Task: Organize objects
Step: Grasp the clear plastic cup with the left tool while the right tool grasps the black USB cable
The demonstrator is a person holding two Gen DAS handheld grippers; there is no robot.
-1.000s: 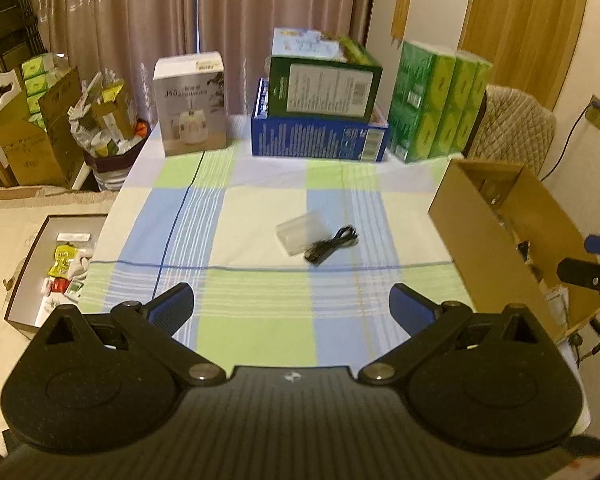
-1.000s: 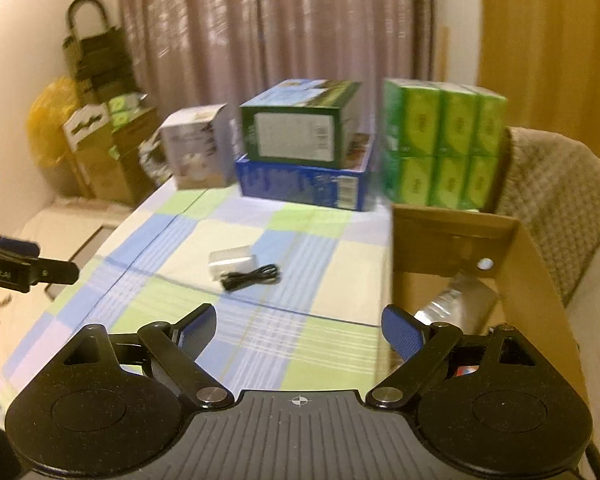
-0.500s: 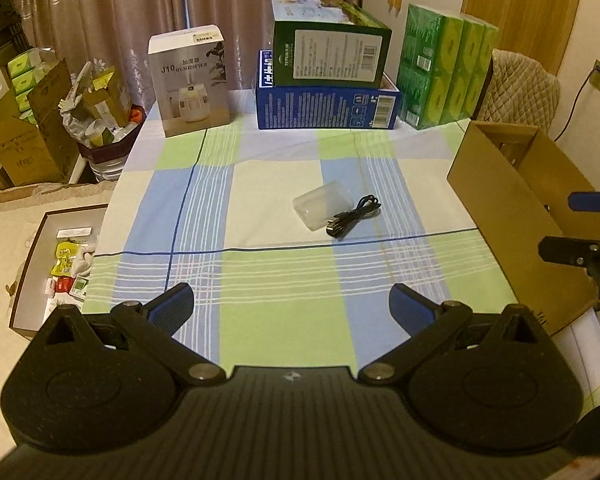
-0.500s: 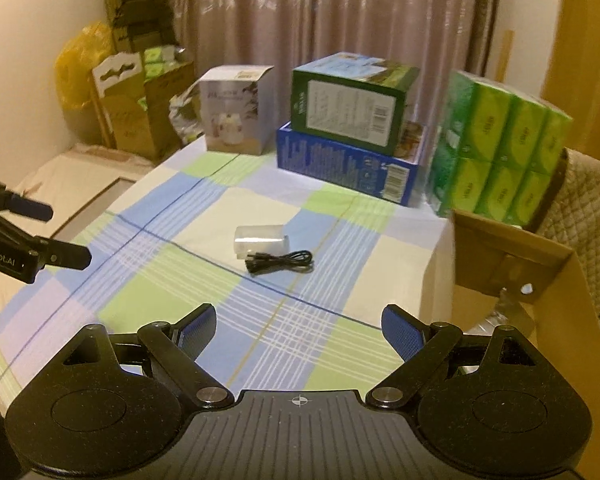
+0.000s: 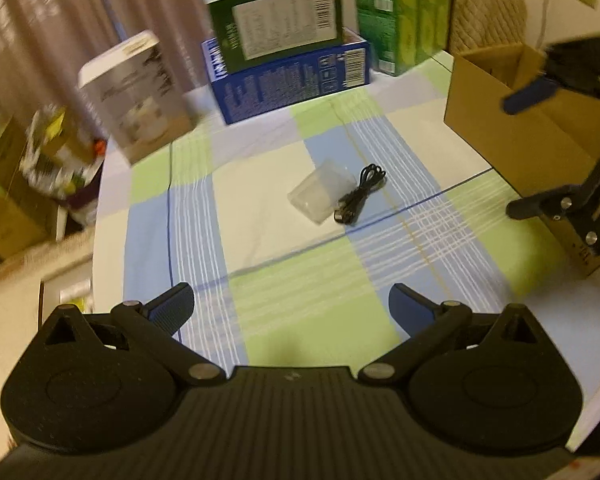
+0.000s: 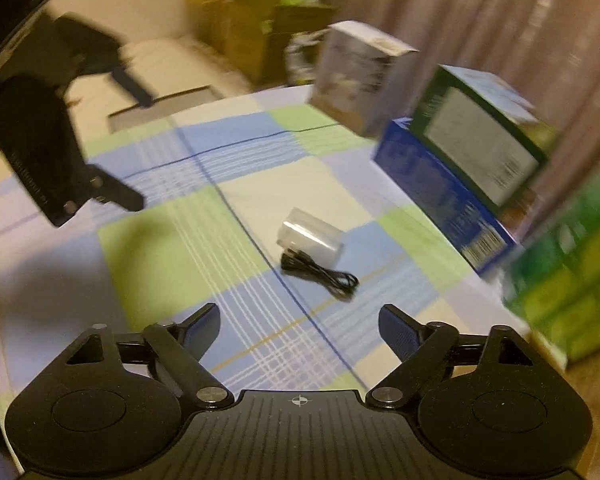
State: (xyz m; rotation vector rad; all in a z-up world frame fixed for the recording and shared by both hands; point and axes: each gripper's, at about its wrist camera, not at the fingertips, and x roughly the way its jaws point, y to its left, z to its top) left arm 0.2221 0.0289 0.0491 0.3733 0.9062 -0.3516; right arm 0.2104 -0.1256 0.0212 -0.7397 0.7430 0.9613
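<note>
A small clear plastic case [image 5: 323, 193] [image 6: 311, 237] lies mid-table on the checked cloth, with a coiled black cable [image 5: 360, 195] [image 6: 320, 273] touching its side. My left gripper [image 5: 291, 309] hangs open over the near part of the table, well short of both, nothing between its fingers. My right gripper [image 6: 299, 325] is over the cloth a short way from the cable; its jaws are closing, still wide apart and empty. It also shows at the right edge of the left wrist view, in front of the brown cardboard box [image 5: 496, 120].
At the table's back stand a white box [image 5: 136, 96], a green box on a blue box [image 5: 288, 68] and green tissue packs [image 5: 396, 12]. The left gripper's body [image 6: 48, 160] fills the left of the right wrist view. Bags and cartons sit on the floor at left.
Both grippers have sunk toward the table and rolled, so the scene now looks tilted. The case and cable appear nearer in both views. The right jaws have narrowed a little.
</note>
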